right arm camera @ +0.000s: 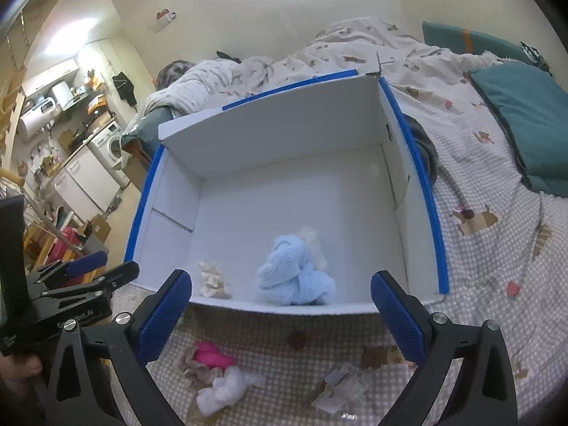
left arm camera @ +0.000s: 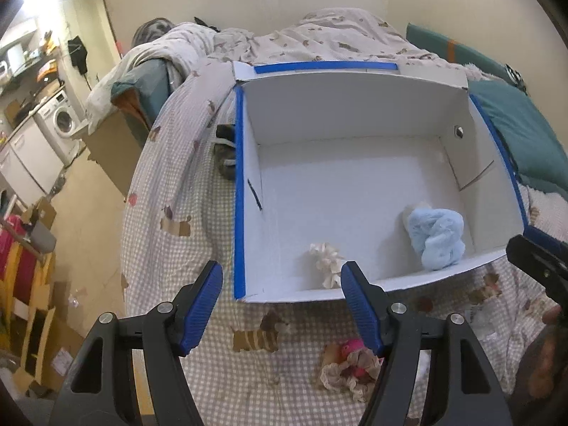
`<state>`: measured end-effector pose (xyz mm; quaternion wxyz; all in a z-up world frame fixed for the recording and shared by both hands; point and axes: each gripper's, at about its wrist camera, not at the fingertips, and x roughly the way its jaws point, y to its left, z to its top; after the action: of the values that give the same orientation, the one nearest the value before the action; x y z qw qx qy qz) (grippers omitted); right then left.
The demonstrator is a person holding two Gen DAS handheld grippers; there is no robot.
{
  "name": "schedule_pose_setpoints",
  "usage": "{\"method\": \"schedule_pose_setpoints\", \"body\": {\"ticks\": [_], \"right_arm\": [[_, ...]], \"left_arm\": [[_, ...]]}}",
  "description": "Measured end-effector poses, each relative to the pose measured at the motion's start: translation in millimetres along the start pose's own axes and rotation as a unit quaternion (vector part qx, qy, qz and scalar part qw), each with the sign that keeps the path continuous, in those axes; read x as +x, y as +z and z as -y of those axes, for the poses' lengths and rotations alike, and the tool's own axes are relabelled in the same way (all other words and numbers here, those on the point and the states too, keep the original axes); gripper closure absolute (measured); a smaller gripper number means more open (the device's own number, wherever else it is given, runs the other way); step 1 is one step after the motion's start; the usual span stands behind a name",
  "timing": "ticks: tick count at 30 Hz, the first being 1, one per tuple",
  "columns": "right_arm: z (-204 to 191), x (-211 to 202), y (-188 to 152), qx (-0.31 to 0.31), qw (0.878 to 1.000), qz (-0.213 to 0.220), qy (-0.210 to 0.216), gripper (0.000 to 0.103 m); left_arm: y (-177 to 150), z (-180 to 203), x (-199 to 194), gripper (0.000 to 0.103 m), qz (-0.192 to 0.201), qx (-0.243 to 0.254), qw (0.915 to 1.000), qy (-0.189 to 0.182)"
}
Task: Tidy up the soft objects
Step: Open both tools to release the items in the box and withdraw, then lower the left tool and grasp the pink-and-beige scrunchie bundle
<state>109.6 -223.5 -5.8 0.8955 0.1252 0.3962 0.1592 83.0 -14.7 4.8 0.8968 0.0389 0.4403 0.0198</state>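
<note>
A blue fluffy toy (right arm camera: 296, 271) lies in the white box (right arm camera: 284, 131), near the front wall. In the left view the blue toy (left arm camera: 436, 236) sits at the lower right of the box (left arm camera: 355, 106). Just behind it, touching it, is a pale fluffy thing (right arm camera: 314, 239). A small cream toy (right arm camera: 213, 278) lies to its left, close by but not touching. In the left view the cream toy (left arm camera: 328, 262) is near the middle of the front wall.

The box has blue tape along its rims. It stands on a bed (right arm camera: 479, 248) with a checked sheet that has little dogs on it.

In front of the box, low in the frame, a pink and tan toy (right arm camera: 207, 358) lies on the sheet. A white fluffy toy (right arm camera: 222, 392) touches it. To the right lies a crumpled paper tag (right arm camera: 340, 388). The left view shows the pink toy (left arm camera: 351, 364) too.

The right gripper (right arm camera: 280, 314) has its jaws spread wide and holds nothing. The left gripper (left arm camera: 282, 303) is also spread wide and empty. Both hang over the sheet just in front of the box.

A teal pillow (right arm camera: 529, 120) lies at the upper right. A washing machine (left arm camera: 62, 119) stands far off at the left.
</note>
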Motion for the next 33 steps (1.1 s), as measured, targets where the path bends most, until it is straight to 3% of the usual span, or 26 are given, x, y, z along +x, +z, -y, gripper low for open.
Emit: {"method": "schedule_pose_setpoints", "body": {"ticks": [12,20,27,33], "right_arm": [[-2,-29,-24,0.023,1.000,0.002,0.016,0.000],[-8,-37,-36,0.014,1.000,-0.005,0.018,0.000],[-2,-36,-49,0.007,0.999,-0.031,0.011,0.000],[11,-18,-58,0.044,0.995,-0.087,-0.001,0.000]], "left_arm": [[-28,-8,-27,0.037,-0.001,-0.023,0.9997,-0.010],[-39,-32,-34,0.037,-0.001,-0.069,0.9975,0.013],[-54,-47,-12,0.037,-0.059,-0.100,0.9932,0.005],[-69,-27,16,0.037,-0.125,-0.080,0.9887,-0.018]]}}
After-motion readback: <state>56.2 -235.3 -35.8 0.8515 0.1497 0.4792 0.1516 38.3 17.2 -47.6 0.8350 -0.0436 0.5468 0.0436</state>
